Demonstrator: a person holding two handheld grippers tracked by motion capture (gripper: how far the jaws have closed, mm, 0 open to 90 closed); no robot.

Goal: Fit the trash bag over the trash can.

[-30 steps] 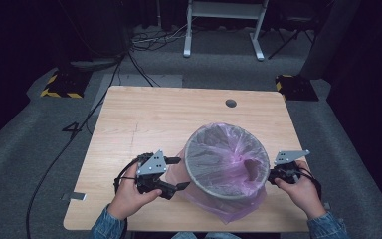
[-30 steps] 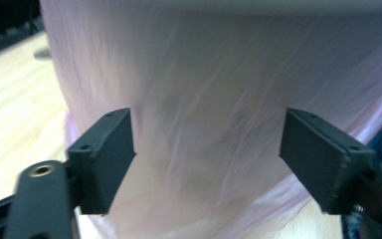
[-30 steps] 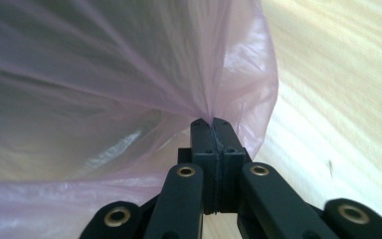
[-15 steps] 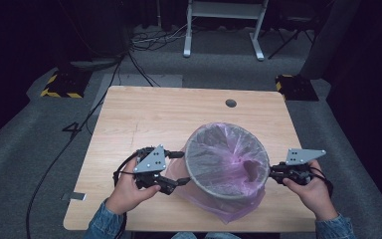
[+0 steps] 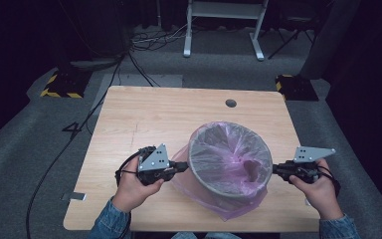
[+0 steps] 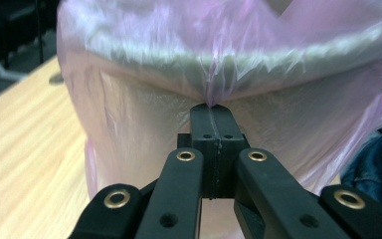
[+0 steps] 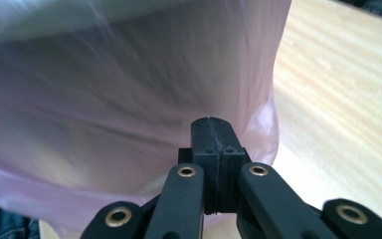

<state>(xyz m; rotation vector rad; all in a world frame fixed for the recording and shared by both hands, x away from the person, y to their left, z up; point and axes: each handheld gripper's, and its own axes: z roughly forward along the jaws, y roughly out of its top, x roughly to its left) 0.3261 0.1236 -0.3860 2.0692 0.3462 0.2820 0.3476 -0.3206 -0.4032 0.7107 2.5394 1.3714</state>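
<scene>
Now my left gripper point(image 5: 183, 166) has just closed, pinching the pink bag point(image 5: 238, 206) under the bin's rim point(image 5: 199, 172); my right gripper point(image 5: 277, 170) pinches it too.

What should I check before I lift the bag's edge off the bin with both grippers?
1. Left gripper pinching the pink bag: ok; its jaws have just been closing and the film puckers at their tips.
2. Right gripper shut: ok.
3. Film caught in the right gripper: cannot tell.
4. Grippers on opposite sides of the bin: ok.
5. Bin upright on the table: ok.
</scene>
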